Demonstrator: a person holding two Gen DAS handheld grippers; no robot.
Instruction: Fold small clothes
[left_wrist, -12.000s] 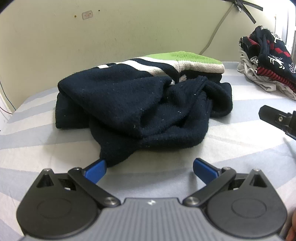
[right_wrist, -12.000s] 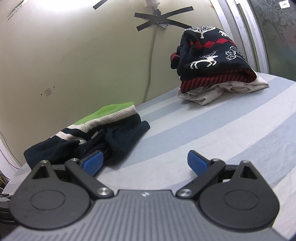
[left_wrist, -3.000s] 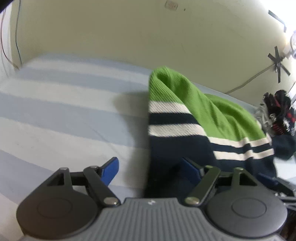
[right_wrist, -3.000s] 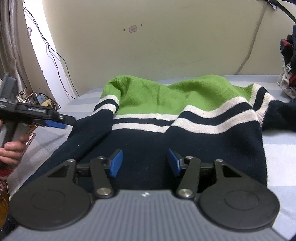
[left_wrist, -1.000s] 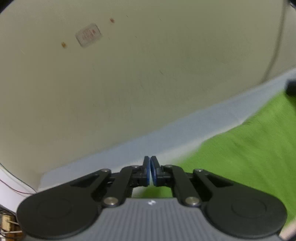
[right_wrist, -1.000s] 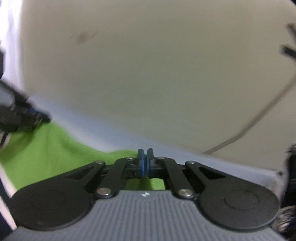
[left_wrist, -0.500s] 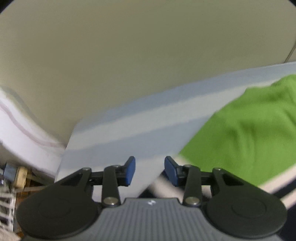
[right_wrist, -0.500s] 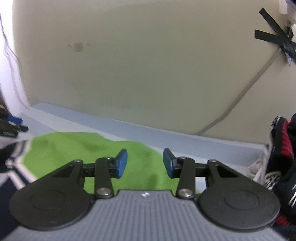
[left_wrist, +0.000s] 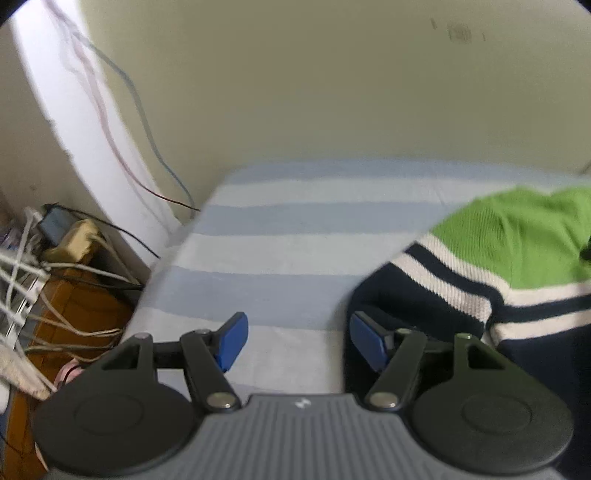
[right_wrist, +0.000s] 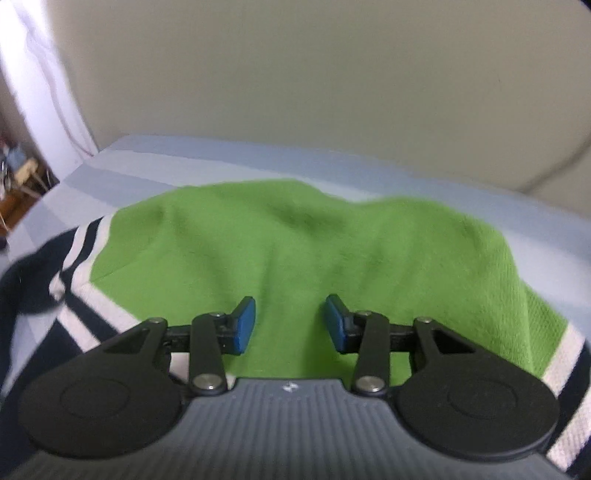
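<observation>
Presently, left gripper (left_wrist: 297, 341) has its blue pads parted with nothing between them; its jaws have just been opening. It hangs over the striped sheet (left_wrist: 280, 236), with its right pad (left_wrist: 365, 341) at the dark edge of the sweater (left_wrist: 491, 266). Right gripper (right_wrist: 290, 325) also has its jaws apart, gripping nothing; its jaws have just opened too. It hangs over the green part of the sweater (right_wrist: 295, 240). Sweater lies spread on the sheet (right_wrist: 369, 162): navy body nearest, then white and navy stripes, green band farthest, toward the wall (left_wrist: 332, 85). Green area is rumpled, not flat. Left view is blurred at the sweater's edge, so contact between pad and cloth cannot be told. Cables (left_wrist: 55, 258) lie off the sheet's left edge on a brown floor (left_wrist: 74, 306)
</observation>
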